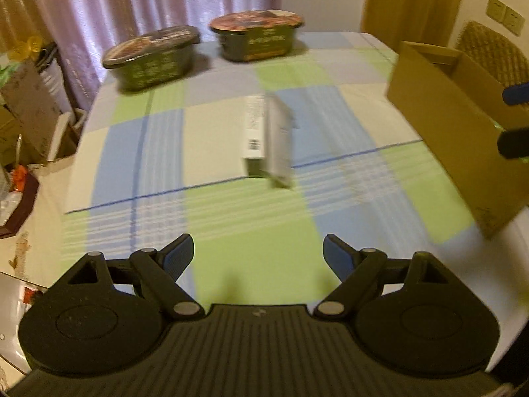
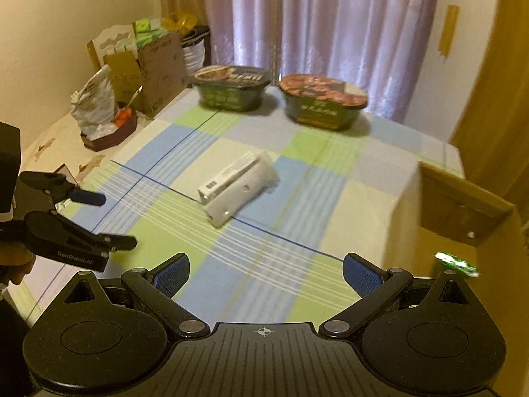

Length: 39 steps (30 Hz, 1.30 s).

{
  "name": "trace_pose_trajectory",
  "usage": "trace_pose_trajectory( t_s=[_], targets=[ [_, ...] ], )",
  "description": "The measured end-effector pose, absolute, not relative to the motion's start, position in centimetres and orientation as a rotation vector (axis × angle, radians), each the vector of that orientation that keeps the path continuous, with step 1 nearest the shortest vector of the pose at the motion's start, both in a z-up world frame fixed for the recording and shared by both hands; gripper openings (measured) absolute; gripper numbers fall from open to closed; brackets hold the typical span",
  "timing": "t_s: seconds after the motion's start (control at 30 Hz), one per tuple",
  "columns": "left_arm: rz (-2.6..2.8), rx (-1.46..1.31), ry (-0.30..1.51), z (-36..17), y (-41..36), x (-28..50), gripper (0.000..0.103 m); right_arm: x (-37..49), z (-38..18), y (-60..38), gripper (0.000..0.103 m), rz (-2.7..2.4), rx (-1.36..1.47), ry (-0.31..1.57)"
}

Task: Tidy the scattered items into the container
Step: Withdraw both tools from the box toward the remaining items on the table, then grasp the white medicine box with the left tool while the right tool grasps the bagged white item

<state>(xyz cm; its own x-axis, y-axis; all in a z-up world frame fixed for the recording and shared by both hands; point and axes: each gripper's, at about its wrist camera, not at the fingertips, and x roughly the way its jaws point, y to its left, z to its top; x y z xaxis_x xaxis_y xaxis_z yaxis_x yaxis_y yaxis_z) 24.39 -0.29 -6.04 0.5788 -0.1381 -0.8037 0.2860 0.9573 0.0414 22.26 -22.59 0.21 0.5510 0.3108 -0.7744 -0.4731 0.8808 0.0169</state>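
A white rectangular box [image 1: 267, 139] [image 2: 236, 187] lies in the middle of the checked tablecloth [image 1: 251, 218]. Two dark instant-food bowls stand at the far edge, one on the left [image 1: 152, 56] [image 2: 231, 87] and one on the right [image 1: 258, 34] [image 2: 322, 101]. An open cardboard container [image 1: 463, 125] [image 2: 463, 205] sits at the table's right side, with a small green item [image 2: 458, 263] inside. My left gripper [image 1: 258, 251] [image 2: 112, 220] is open and empty above the near left of the cloth. My right gripper [image 2: 266, 271] [image 1: 512, 119] is open and empty beside the container.
Left of the table, a side surface holds cardboard boxes [image 2: 155, 69], a crumpled plastic bag [image 2: 94, 106] and a dark tray [image 2: 110, 135]. Purple curtains [image 2: 330, 23] hang behind the bowls. A woven chair back [image 1: 492, 53] rises behind the container.
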Motion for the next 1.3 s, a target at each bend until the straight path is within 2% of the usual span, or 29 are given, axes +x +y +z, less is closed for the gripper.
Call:
trace_pose_trajectory(
  t_s=[0.33, 0.37, 0.4, 0.43, 0.47, 0.7, 1.1, 1.17, 1.3],
  targets=[
    [-0.248, 0.137, 0.915, -10.1, 3.0, 29.6, 0.082, 27.2, -5.1, -17.9, 0.103, 0.464, -0.145, 0.939],
    [-0.255, 0.148, 0.91, -10.5, 3.0, 30.1, 0.082, 27.7, -5.6, -17.7, 0.101, 0.466, -0.134, 0.94],
    [-0.263, 0.16, 0.906, -10.9, 3.0, 30.6, 0.082, 28.2, -6.0, -17.4, 0.096, 0.471, -0.123, 0.943],
    [-0.269, 0.171, 0.9, -11.3, 2.9, 31.0, 0.082, 28.8, -6.5, -17.1, 0.083, 0.479, -0.109, 0.947],
    [-0.274, 0.179, 0.89, -11.6, 2.9, 31.4, 0.082, 29.4, -7.0, -16.8, 0.082, 0.487, -0.087, 0.949],
    [-0.302, 0.203, 0.868, -13.4, 2.8, 32.6, 0.082, 32.5, -9.9, -15.4, 0.082, 0.535, 0.028, 0.954],
    [-0.27, 0.233, 0.852, -14.4, 4.5, 33.9, 0.082, 35.5, -14.6, -13.0, 0.081, 0.496, -0.028, 1.003],
    [-0.271, 0.229, 0.857, -14.6, 4.6, 33.9, 0.082, 35.6, -14.7, -12.8, 0.06, 0.5, -0.067, 1.002],
    [-0.302, 0.254, 0.855, -14.9, 3.8, 33.7, 0.082, 35.7, -15.2, -13.0, 0.059, 0.469, -0.114, 1.006]
  ],
)
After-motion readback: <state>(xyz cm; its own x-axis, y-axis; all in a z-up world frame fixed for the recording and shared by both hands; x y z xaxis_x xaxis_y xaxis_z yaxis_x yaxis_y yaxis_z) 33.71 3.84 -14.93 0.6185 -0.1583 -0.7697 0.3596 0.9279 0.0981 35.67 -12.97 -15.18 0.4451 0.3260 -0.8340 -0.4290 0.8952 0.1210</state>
